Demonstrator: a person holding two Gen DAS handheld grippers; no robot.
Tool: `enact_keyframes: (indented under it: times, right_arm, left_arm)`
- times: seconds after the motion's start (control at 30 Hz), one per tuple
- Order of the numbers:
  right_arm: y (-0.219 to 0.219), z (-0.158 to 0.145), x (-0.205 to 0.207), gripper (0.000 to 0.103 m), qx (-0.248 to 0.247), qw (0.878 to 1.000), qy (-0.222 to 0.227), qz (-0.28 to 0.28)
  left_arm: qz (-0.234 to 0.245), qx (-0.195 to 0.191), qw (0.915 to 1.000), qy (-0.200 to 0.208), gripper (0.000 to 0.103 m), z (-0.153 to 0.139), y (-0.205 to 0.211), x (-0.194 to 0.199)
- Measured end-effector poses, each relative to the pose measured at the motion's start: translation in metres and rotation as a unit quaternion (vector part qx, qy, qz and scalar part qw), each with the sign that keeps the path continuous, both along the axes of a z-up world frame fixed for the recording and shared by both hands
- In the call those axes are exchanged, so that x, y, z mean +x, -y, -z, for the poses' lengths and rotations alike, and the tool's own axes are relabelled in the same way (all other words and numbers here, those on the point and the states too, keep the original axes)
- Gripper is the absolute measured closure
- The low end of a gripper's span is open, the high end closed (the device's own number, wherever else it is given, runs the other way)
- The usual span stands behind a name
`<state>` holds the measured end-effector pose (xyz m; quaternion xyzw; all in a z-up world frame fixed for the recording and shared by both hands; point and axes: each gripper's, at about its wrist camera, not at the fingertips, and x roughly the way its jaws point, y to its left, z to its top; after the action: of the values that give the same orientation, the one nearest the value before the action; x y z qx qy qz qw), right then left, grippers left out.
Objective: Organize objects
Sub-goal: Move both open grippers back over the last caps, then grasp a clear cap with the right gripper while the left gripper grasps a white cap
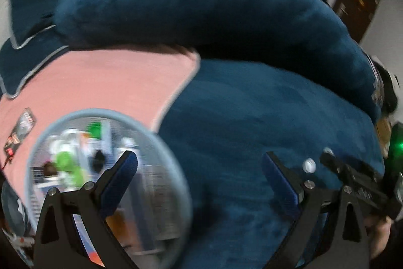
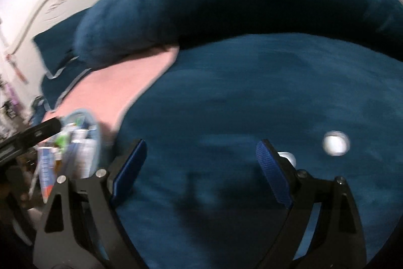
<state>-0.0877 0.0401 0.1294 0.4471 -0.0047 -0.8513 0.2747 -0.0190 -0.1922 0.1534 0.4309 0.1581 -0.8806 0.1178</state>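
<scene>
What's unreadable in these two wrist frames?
- Basket contents, left wrist view: smeared by motion blur, partly behind the left claw.
- Basket, right wrist view: cut by the frame edge and the claw mount.
- Small white object on the blue blanket: too blurred to identify.

blue blanket (image 2: 252, 105) lies open — mesh pouch (image 1: 108, 183) and long pillow (image 1: 201, 11) hem it.

I can read no text here: the print on the dark card (image 1: 19, 134) lying on my pink sheet (image 1: 100, 82) and on the boxes in the blue-rimmed container (image 2: 83, 140) is blurred.
</scene>
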Motion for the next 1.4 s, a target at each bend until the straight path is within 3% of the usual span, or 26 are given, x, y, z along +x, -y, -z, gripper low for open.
enact_keyframes:
  times: [0.2, 0.4, 0.43, 0.47, 0.5, 0.6, 0.83, 0.97, 1.03, 1.07, 1.1, 1.23, 1.4]
  right_arm:
    - [-0.078, 0.036, -0.048, 0.013, 0.08, 0.991, -0.004, 0.103]
    - [-0.117, 0.075, -0.083, 0.014, 0.097, 0.985, 0.031, 0.139]
    - [-0.117, 0.079, -0.085, 0.022, 0.096, 0.986, 0.032, 0.135]
    - [-0.115, 0.082, -0.086, 0.047, 0.093, 0.987, 0.034, 0.127]
    - [-0.113, 0.087, -0.087, 0.064, 0.094, 0.988, 0.04, 0.114]
    - [-0.111, 0.086, -0.076, 0.062, 0.094, 0.99, 0.027, 0.103]
    - [-0.148, 0.069, -0.048, 0.062, 0.033, 0.985, 0.033, 0.164]
    - [-0.162, 0.059, -0.032, 0.061, 0.022, 0.985, 0.027, 0.172]
    - [-0.166, 0.055, -0.025, 0.061, 0.019, 0.985, 0.022, 0.17]
    - [-0.166, 0.054, -0.024, 0.061, 0.019, 0.985, 0.021, 0.169]
    - [-0.167, 0.053, -0.021, 0.061, 0.018, 0.986, 0.02, 0.167]
    - [-0.166, 0.05, -0.018, 0.061, 0.013, 0.986, 0.019, 0.164]
    - [-0.154, 0.042, -0.01, 0.061, 0.004, 0.989, 0.009, 0.15]
  left_arm:
    - [0.066, 0.009, 0.9973, 0.032, 0.003, 0.034, -0.061, -0.041]
    - [0.116, 0.003, 0.992, 0.05, 0.003, 0.06, -0.111, -0.074]
    - [0.122, 0.004, 0.9911, 0.054, 0.003, 0.066, -0.118, -0.079]
    - [0.13, 0.005, 0.9898, 0.057, 0.003, 0.072, -0.126, -0.084]
    - [0.137, 0.005, 0.9888, 0.06, 0.003, 0.077, -0.131, -0.086]
    - [0.163, 0.009, 0.9845, 0.064, 0.004, 0.09, -0.149, -0.093]
    - [0.21, 0.007, 0.9764, 0.051, 0.006, 0.106, -0.195, -0.113]
    - [0.22, 0.018, 0.9736, 0.058, 0.02, 0.118, -0.21, -0.128]
    - [0.228, 0.02, 0.9712, 0.066, 0.041, 0.125, -0.215, -0.134]
    - [0.232, 0.019, 0.97, 0.071, 0.067, 0.127, -0.217, -0.134]
    - [0.233, 0.015, 0.9697, 0.073, 0.071, 0.127, -0.218, -0.134]
    - [0.227, 0.024, 0.9717, 0.062, 0.071, 0.116, -0.212, -0.125]
    - [0.217, 0.007, 0.9751, 0.048, 0.071, 0.092, -0.198, -0.103]
